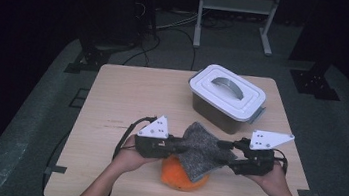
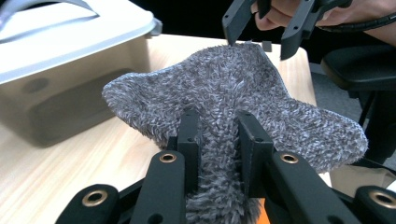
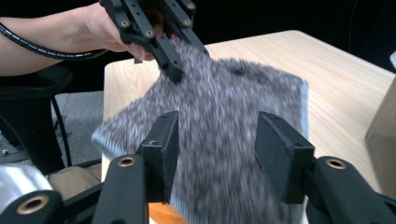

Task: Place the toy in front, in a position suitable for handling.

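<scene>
Near the front edge of the surface (image 1: pixel 112 95), my left gripper (image 1: pixel 172 147) has its fingers (image 2: pixel 189 135) closed on a fold of the grey fuzzy cloth (image 1: pixel 201 149). The cloth hangs spread over an orange object (image 1: pixel 180 177). My right gripper (image 1: pixel 228 152) stands with fingers (image 3: pixel 161 144) apart around the cloth's opposite edge. A lidded white container (image 1: pixel 226 97) sits toward the far right corner.
</scene>
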The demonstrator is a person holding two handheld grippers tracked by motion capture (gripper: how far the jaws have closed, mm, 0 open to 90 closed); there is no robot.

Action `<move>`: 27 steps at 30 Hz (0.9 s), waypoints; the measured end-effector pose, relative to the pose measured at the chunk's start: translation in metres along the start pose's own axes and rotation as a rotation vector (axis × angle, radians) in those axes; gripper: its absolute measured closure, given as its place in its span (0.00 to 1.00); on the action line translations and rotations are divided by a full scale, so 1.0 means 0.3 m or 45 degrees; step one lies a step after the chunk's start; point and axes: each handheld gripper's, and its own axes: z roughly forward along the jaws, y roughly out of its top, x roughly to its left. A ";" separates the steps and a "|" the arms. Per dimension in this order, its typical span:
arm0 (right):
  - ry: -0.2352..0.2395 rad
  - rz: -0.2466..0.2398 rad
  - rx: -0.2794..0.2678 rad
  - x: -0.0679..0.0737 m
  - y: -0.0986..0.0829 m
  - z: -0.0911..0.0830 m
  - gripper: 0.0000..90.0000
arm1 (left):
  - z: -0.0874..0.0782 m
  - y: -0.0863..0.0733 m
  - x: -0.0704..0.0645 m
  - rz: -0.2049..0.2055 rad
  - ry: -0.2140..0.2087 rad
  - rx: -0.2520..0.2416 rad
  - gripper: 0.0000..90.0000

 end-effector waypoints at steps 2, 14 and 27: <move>-0.005 0.003 -0.011 -0.001 0.002 -0.005 0.52 | -0.028 -0.004 0.005 -0.004 0.019 -0.001 0.82; -0.016 -0.004 -0.015 0.002 0.003 0.003 0.48 | -0.174 -0.046 0.031 -0.057 0.111 -0.054 0.82; -0.014 -0.001 0.014 0.001 -0.010 0.019 0.46 | -0.317 -0.106 0.045 -0.109 0.225 -0.071 0.82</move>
